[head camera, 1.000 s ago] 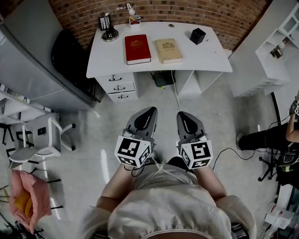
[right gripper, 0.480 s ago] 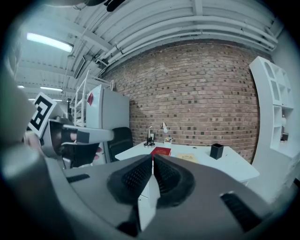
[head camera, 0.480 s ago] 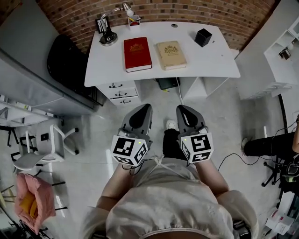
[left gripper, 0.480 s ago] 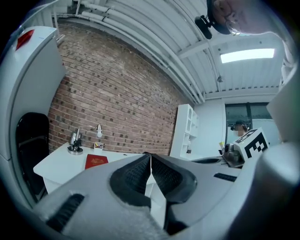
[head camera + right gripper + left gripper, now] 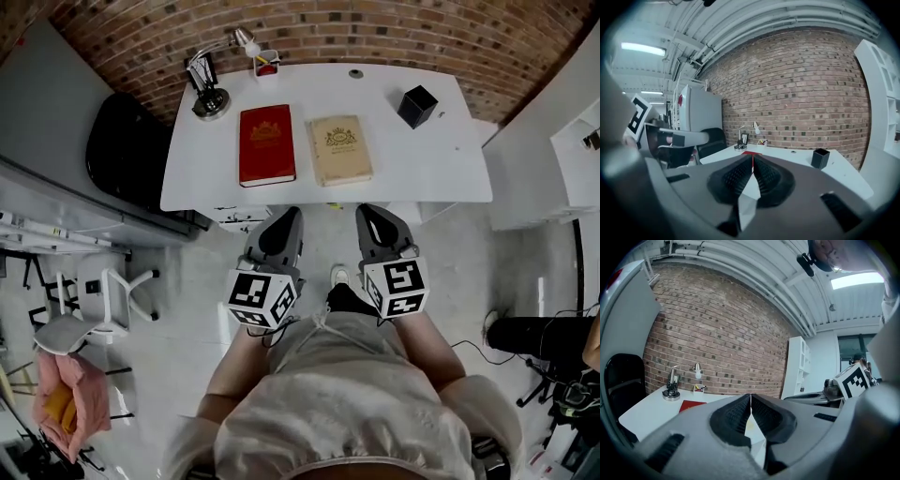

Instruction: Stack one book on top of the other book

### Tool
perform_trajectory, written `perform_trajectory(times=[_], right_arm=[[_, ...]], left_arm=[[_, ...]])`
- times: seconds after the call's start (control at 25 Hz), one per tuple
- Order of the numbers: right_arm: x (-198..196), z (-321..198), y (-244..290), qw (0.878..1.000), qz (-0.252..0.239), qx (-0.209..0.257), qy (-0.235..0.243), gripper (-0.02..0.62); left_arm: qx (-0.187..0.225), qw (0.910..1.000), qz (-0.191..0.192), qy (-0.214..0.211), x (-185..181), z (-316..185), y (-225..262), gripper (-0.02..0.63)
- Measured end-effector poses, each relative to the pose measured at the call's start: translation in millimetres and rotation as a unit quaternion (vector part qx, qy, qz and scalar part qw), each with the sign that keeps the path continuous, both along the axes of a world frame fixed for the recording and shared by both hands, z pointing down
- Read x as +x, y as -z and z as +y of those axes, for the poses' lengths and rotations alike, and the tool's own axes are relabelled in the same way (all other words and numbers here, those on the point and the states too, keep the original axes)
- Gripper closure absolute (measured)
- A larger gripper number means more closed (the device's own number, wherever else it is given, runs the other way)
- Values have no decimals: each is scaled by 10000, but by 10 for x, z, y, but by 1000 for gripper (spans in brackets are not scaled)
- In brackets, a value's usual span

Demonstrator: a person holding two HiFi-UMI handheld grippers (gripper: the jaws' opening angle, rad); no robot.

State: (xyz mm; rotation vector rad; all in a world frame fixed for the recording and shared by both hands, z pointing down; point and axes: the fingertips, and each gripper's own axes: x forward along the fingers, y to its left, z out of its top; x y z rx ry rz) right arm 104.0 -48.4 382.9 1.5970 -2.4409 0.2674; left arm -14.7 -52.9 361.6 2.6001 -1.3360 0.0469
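Red book (image 5: pixel 267 145) is laid left of the tan book (image 5: pixel 340 149), just beside it and unstacked, on the white desk (image 5: pixel 422 159). The left gripper (image 5: pixel 286 215) and right gripper (image 5: pixel 367 212) are held before the desk's near edge, jaws pressed together on nothing.

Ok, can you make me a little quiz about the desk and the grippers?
1. True or false: the red book lies on top of the tan book.
2. Which is nearest the desk lamp? A red book; B tan book; C black box.
3. Fill in: the left gripper and right gripper are both ___.
Key: 1 false, the tan book lies beside it; 2 A; 3 shut.
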Motion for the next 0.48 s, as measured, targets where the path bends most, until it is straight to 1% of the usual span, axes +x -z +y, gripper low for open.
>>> perform_trajectory(times=[0.08,0.24,0.28,0.48], right_arm=[[151,-271,-17,10000,-10,-11,52,568],[445,-710,-117,9998,-62,-181,80,568],[494,-794,-149,9996,-63,-241,104,568],[645,-1114,-338,9987,-115,-486,89,568]], left_arm=[[-17,10000,-53,74,140,-268,-40,586],[77,9991,-398,104,470,-698,-91,586],[69,9990,-421,105,538,-778,-102,586],[-330,9987,-334,189,659,-1069,-326,586]])
